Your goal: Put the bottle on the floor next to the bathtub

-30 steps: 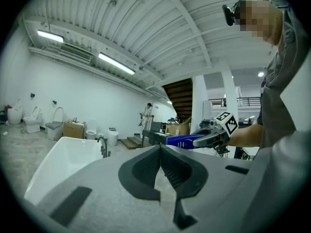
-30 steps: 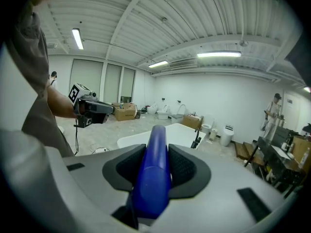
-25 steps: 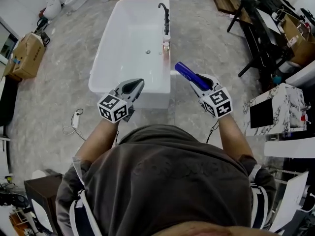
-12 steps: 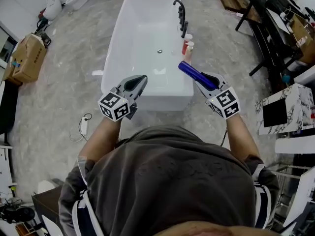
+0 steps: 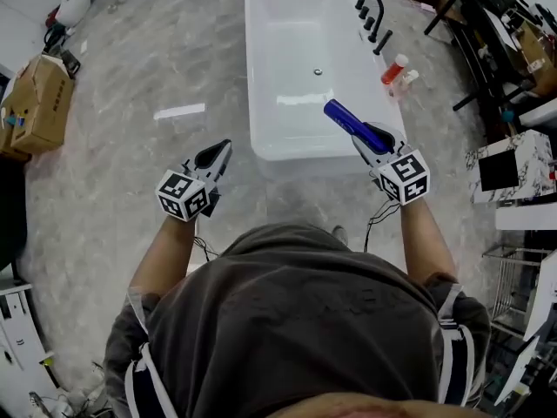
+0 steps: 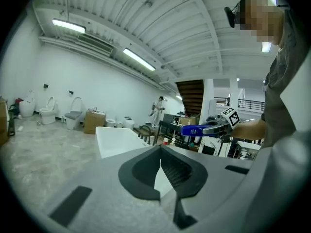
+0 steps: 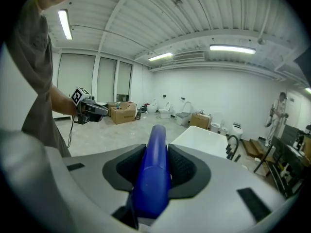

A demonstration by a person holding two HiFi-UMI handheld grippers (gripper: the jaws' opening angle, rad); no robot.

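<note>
Right gripper point(image 5: 374, 139) is clamping the bottle point(image 5: 352, 125) in the air over the bathtub's point(image 5: 261, 142) near right corner, left gripper point(image 5: 217, 154) is hanging closed and empty, so putting it on the floor point(image 5: 130, 138) isn't done yet.

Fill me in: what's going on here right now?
A person stands at the near end of a white bathtub with tongs in each hand. The right tongs are clamped on a blue bottle, held in the air by the tub's near right corner. The left tongs are shut and empty, out over the floor. The bottle is not yet set down.
</note>
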